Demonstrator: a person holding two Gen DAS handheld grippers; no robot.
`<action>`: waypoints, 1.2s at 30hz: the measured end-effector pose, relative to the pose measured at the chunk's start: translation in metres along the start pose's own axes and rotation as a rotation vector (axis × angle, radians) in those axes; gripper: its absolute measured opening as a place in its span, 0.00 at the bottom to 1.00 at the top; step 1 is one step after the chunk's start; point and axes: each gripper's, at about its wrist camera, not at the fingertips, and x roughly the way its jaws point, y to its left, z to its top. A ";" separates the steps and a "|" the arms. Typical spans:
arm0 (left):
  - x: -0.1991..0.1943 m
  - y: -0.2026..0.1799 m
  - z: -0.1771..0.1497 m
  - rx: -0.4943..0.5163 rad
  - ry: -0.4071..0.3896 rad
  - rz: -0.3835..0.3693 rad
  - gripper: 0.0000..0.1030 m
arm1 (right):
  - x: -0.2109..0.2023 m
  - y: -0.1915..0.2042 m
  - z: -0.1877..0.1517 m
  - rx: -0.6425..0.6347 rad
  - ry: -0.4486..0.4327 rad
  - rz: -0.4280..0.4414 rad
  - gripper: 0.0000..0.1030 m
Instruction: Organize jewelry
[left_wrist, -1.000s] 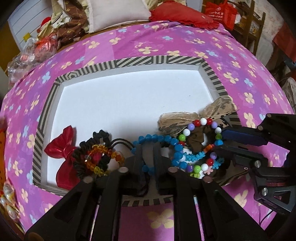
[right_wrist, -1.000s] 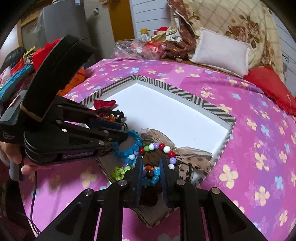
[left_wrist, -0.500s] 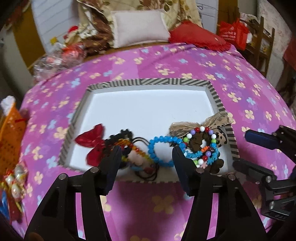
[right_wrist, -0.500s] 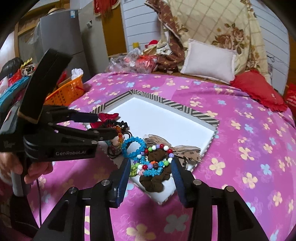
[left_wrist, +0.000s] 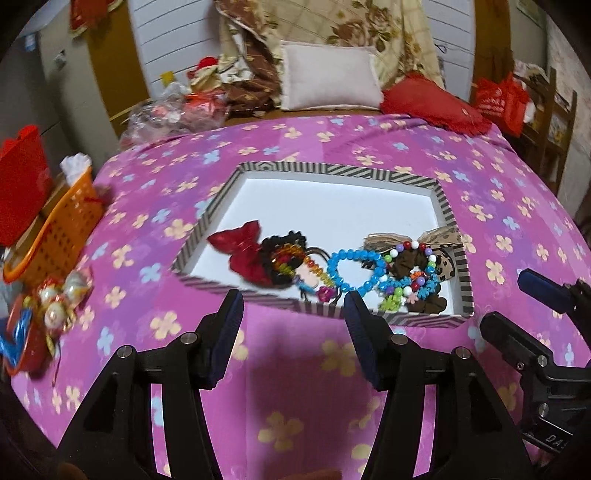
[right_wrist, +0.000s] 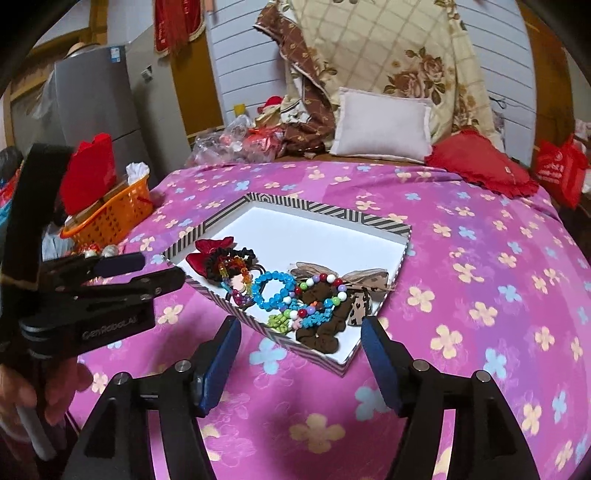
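Note:
A striped-rim box (left_wrist: 332, 170) (right_wrist: 325, 212) with a white floor lies on the pink flowered cloth. Along its near side lie a red bow (left_wrist: 242, 245) (right_wrist: 207, 251), a black scrunchie with amber beads (left_wrist: 284, 254), a blue bead bracelet (left_wrist: 354, 269) (right_wrist: 275, 291), a multicolour bead bracelet on a brown scrunchie (left_wrist: 410, 266) (right_wrist: 321, 295) and a leopard bow (left_wrist: 443, 240). My left gripper (left_wrist: 293, 306) is open and empty, short of the box's near rim. My right gripper (right_wrist: 301, 336) is open and empty, near the box's corner.
An orange basket (left_wrist: 55, 236) (right_wrist: 110, 214) stands left of the box. Pearl and red trinkets (left_wrist: 55, 302) lie on the cloth at the left edge. Pillows (right_wrist: 380, 125) and bags are piled at the back. The right gripper shows in the left wrist view (left_wrist: 535, 332).
Both grippers let go of the beads, opened wide and drew back and up from the box. The jewelry stays in the box's near side.

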 end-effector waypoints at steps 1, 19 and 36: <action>-0.005 0.002 -0.003 -0.007 -0.008 0.011 0.55 | -0.001 0.001 -0.001 0.007 -0.001 -0.001 0.70; -0.047 0.015 -0.025 -0.101 -0.081 0.077 0.55 | -0.013 0.014 -0.006 0.071 -0.001 -0.033 0.77; -0.056 0.015 -0.026 -0.112 -0.094 0.079 0.55 | -0.013 0.009 -0.009 0.091 0.014 -0.038 0.78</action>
